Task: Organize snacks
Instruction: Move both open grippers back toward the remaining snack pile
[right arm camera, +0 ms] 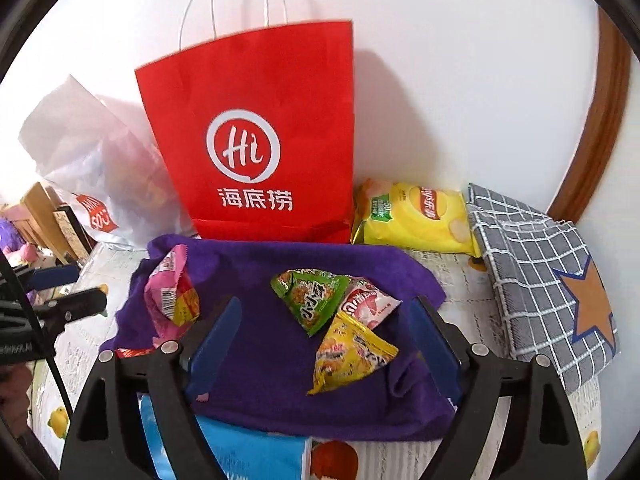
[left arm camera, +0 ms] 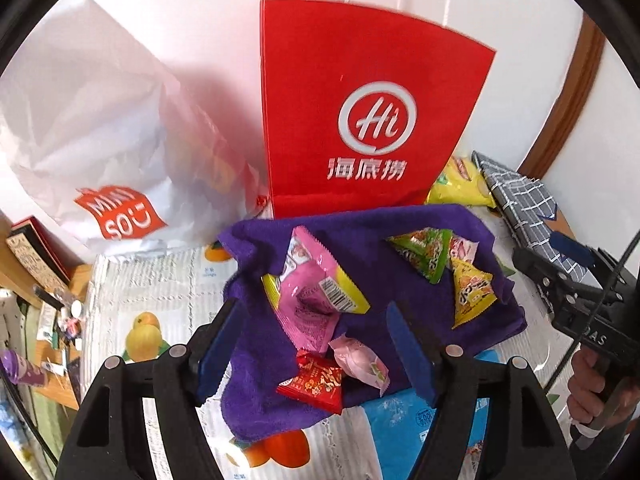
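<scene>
A purple towel (left arm camera: 384, 256) (right arm camera: 272, 380) lies on the table with snack packets on it. A pink packet (left arm camera: 308, 300) (right arm camera: 170, 292), a red packet (left arm camera: 316, 384) and a pale pink candy (left arm camera: 360, 360) lie near my left gripper (left arm camera: 316, 320), which is open and empty above them. A green triangular packet (right arm camera: 308, 292) (left arm camera: 428, 252), a yellow one (right arm camera: 348, 352) (left arm camera: 472, 292) and a pink-white one (right arm camera: 368, 304) lie between the fingers of my right gripper (right arm camera: 324, 320), which is open and empty. The right gripper also shows in the left wrist view (left arm camera: 576, 284).
A red paper bag (left arm camera: 360, 120) (right arm camera: 260, 140) stands behind the towel against the wall. A white plastic bag (left arm camera: 88, 140) (right arm camera: 92, 168) is left of it. A yellow chips bag (right arm camera: 416, 216) and a grey checked cloth (right arm camera: 536, 276) lie to the right. A blue pack (right arm camera: 240, 452) lies under the towel's front edge.
</scene>
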A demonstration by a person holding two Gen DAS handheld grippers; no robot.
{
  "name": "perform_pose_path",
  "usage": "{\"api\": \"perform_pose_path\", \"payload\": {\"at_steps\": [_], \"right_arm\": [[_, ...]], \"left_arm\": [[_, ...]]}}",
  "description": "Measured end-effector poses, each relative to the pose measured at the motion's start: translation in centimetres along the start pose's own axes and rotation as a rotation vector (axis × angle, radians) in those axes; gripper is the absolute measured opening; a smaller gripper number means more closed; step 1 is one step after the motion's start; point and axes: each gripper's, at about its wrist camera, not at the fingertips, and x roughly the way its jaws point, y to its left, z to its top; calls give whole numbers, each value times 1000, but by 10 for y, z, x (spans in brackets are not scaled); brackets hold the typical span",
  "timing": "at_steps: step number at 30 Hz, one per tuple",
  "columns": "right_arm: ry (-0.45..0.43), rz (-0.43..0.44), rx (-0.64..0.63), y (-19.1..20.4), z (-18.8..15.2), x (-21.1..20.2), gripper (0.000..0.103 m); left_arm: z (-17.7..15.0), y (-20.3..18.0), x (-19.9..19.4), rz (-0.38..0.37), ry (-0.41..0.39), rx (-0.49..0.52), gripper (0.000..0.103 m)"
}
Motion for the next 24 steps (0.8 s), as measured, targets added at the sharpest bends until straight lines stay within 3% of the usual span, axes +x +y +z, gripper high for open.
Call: {"api": "perform_pose_path", "payload": {"at_steps": [8,24], "right_arm": [[-21,-43,68,-25,-17,-39,86],[75,-81,40,-41,-82,-61,86]], "left_arm": [[-1,-11,-31,-20,-62,30,72],[-18,-21,-81,-92,-133,31,72]]}}
